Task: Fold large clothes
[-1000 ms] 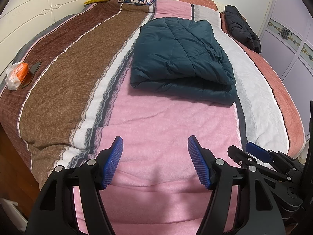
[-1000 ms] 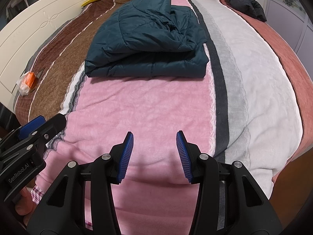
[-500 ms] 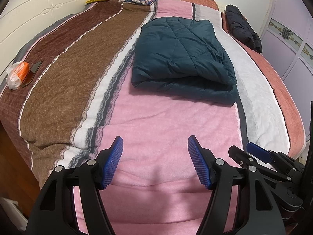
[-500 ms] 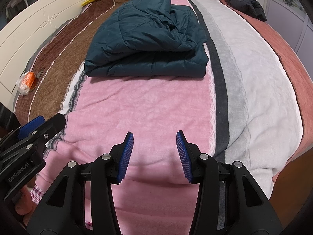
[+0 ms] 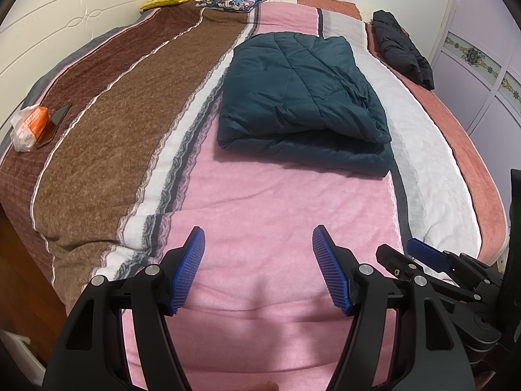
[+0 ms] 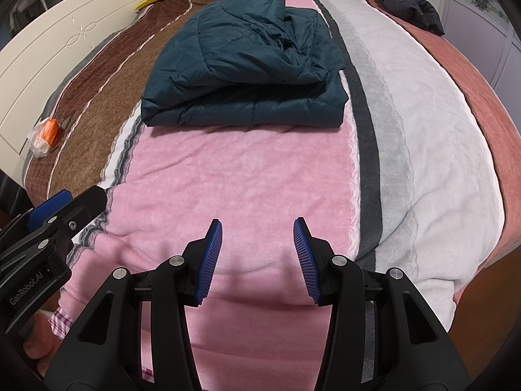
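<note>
The folded teal jacket [image 5: 302, 97] is seen upper centre, well beyond the left gripper [image 5: 259, 270] and right gripper [image 6: 257, 260], both held wide apart and empty

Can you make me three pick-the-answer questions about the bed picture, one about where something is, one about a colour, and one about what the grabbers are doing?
1. Where does the folded teal jacket lie?
A. mostly on the pink stripe in the middle of the bed
B. on the floor
C. on the brown stripe beside the orange packet

2. What colour is the other jacket, at the far right of the bed?
A. yellow
B. black
C. white

3. How are the left gripper and the right gripper?
A. both clamped on the jacket
B. one open, one shut
C. both open and holding nothing

Answers: 1 A, the teal bundle sits mainly on the pink band of the blanket. 2 B, it is a dark black bundle near the wardrobe side. 3 C, each pair of blue pads stands apart over bare blanket.
</note>
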The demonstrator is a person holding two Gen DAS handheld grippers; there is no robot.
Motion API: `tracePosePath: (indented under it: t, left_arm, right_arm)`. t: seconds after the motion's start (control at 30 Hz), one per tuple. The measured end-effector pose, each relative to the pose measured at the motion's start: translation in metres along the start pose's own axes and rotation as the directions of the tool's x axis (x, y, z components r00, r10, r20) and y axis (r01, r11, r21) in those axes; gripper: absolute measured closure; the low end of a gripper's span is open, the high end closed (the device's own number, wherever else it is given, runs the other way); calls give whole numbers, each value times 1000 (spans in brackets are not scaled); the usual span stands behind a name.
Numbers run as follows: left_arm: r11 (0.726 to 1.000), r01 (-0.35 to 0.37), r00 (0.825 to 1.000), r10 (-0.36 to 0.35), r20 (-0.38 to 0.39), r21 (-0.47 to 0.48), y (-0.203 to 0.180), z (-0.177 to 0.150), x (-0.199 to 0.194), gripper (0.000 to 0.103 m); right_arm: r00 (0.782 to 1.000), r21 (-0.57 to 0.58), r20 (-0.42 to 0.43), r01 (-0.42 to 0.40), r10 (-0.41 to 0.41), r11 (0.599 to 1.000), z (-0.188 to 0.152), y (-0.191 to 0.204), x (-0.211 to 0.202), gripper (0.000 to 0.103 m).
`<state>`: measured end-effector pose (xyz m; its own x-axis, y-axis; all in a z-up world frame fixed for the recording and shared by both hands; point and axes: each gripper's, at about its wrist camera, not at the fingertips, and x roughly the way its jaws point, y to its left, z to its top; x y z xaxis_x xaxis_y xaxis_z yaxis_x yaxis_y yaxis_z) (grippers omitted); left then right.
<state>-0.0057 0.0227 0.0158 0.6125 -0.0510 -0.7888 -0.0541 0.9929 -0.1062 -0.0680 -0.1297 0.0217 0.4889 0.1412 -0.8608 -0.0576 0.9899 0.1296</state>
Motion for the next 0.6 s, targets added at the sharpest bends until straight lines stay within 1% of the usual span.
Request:
tracePosePath:
  t: [0.5,0.6]
  left_arm:
    - [1000,0,1000,0,-4,-5,1,0,0,37]
    - [1000,-4,1000,4,-13,-5,1,0,1,37]
  right_arm:
    - [1000,-4,-9,-1,1,1000,-5,0,1,57]
    - [1000,-8,-13,-4,4,1000,-2,-2,3,57]
